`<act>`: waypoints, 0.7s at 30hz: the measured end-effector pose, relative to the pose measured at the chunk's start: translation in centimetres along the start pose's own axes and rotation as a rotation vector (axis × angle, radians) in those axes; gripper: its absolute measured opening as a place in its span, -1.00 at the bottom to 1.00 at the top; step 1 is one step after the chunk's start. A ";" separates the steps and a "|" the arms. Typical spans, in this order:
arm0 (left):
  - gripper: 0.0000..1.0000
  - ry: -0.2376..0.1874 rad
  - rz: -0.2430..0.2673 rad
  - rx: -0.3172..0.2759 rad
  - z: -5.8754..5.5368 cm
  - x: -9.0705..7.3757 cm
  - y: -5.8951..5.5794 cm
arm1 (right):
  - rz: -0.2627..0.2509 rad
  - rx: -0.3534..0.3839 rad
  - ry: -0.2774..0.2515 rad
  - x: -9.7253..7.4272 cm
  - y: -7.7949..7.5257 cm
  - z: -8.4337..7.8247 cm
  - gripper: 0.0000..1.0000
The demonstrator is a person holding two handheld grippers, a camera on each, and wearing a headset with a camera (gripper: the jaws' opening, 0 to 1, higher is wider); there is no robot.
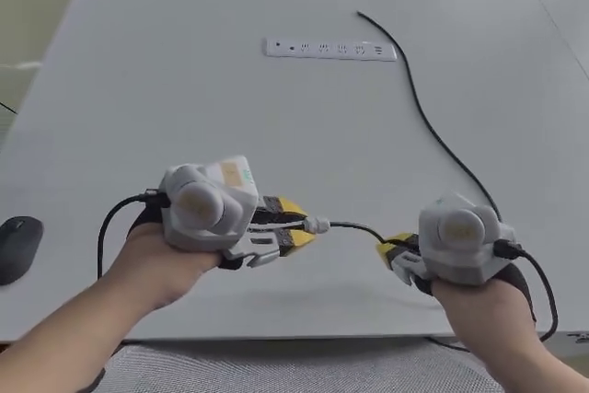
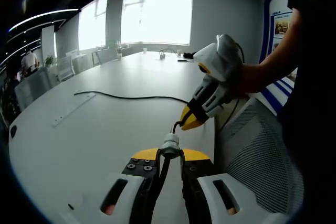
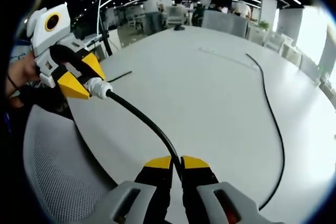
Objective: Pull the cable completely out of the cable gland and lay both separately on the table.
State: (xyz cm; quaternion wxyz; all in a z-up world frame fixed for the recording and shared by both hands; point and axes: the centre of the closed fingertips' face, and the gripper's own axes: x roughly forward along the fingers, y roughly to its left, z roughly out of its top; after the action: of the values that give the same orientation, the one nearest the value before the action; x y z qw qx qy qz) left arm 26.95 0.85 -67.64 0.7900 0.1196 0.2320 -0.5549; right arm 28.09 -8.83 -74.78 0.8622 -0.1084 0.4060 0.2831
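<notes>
One pale table (image 1: 230, 117) — bright windows (image 2: 157, 11) beyond

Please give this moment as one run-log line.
left tool: shut on cable gland | right tool: shut on cable | cable: in gland, above table | step: pull-out not done

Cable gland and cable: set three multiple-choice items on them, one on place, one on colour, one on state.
1. The cable gland sits: A. on the table; B. between the left gripper's jaws; C. beside the power strip.
2. The cable is: A. black; B. white; C. orange.
3. The cable is: A. pulled free of the gland; B. seated in the gland; C. lying loose on the table.
B: the left gripper view shows the jaws clamping it. A: black in every view. B: it enters the gland, with the right gripper gripping it further along.
</notes>
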 end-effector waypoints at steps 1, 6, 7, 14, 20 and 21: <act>-0.69 0.001 0.001 -0.001 -0.1 0.0 0.0 | -0.002 -0.011 -0.001 0.0 0.0 0.0 -0.99; -0.69 0.008 0.003 0.001 -0.3 -0.3 0.0 | 0.009 -0.025 -0.010 -0.1 0.4 0.2 -0.98; -0.69 0.009 0.004 0.001 -0.4 -0.4 0.1 | 0.013 -0.036 -0.013 -0.1 0.6 0.2 -0.98; -0.69 0.020 -0.007 -0.006 -0.9 -0.5 -0.2 | 0.023 -0.084 -0.002 -0.5 1.0 -0.3 -0.95; -0.69 0.025 -0.005 -0.011 -0.9 -0.5 -0.1 | 0.029 -0.078 0.001 -1.1 0.9 -0.3 -0.84; -0.69 0.025 -0.008 -0.008 -0.9 -0.5 -0.1 | 0.028 -0.080 -0.004 -1.3 0.8 -0.1 -0.80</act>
State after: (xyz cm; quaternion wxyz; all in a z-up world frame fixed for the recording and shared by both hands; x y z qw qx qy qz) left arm 26.50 1.59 -68.17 0.7854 0.1223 0.2444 -0.5554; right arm 26.87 -8.74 -73.85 0.8540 -0.1364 0.3939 0.3113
